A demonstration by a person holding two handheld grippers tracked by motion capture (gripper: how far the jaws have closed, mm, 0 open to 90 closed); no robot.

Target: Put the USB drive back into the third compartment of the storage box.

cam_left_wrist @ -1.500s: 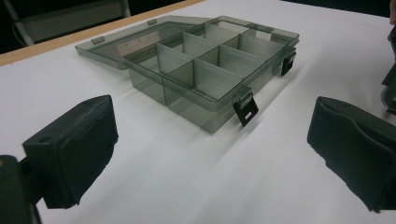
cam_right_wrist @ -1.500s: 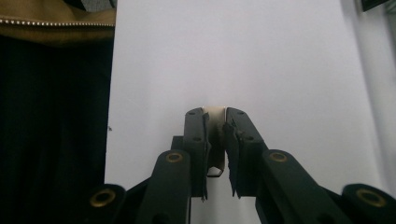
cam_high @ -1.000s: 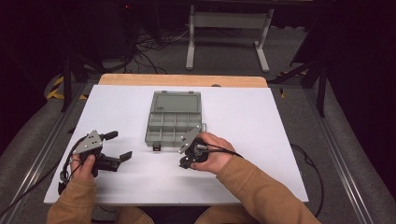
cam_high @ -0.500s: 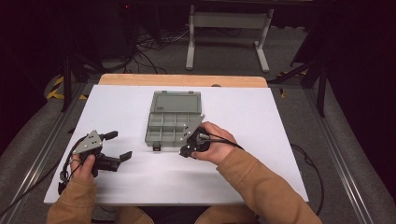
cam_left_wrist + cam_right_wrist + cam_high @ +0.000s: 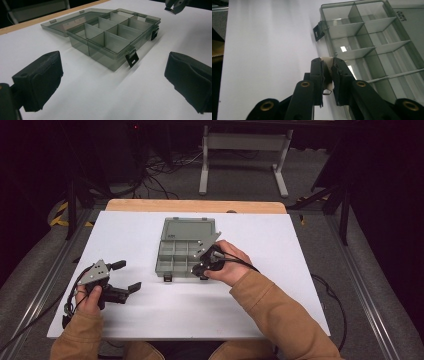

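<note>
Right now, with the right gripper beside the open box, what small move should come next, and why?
Probably carry the right gripper a little further over the compartment box and stop above one cell. It is shut on a small white piece, the cells look empty, and the gripper sits at the box's near edge.

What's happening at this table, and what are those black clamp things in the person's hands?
A person holds a two-jaw gripper in each hand at a white table. The right gripper is closed on a small pale piece and hovers by the near edge of an open grey compartment box, whose compartments look empty and whose lid lies flat behind it. The left gripper rests to the side with its jaws wide open and nothing between them.
</note>
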